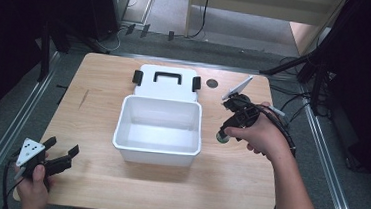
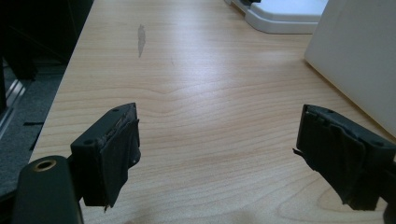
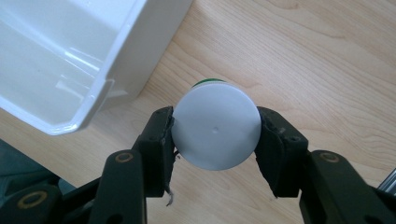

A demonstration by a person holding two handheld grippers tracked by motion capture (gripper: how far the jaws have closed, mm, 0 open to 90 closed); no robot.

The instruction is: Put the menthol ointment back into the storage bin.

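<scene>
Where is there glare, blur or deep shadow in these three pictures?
High view: soft overall, dark at both side edges. Left gripper view: pale sheen on the light wooden table; the open left gripper is slightly blurred. Right gripper view: bright streaks on the white plastic bin; the round white-capped bottle is sharp.

Item: small round bottle (image 3: 215, 129) with a flat white screw cap bearing a tiny centre dimple; a thin green edge of the body shows just behind the cap in the right gripper view. Seen cap-on, so the body's length and label cannot be told. State: capped, intact. Pose: clamped at the cap rim between the two black jaws of the right hand-held gripper (image 3: 215, 135), pads pressing on opposite sides. Location: lifted above the wooden desk (image 3: 299, 56), just beside the outer right wall of the open white bin (image 3: 60, 70); in the high view the bottle (image 1: 221, 136) shows as a small round greenish end below the person's fingers.
</scene>
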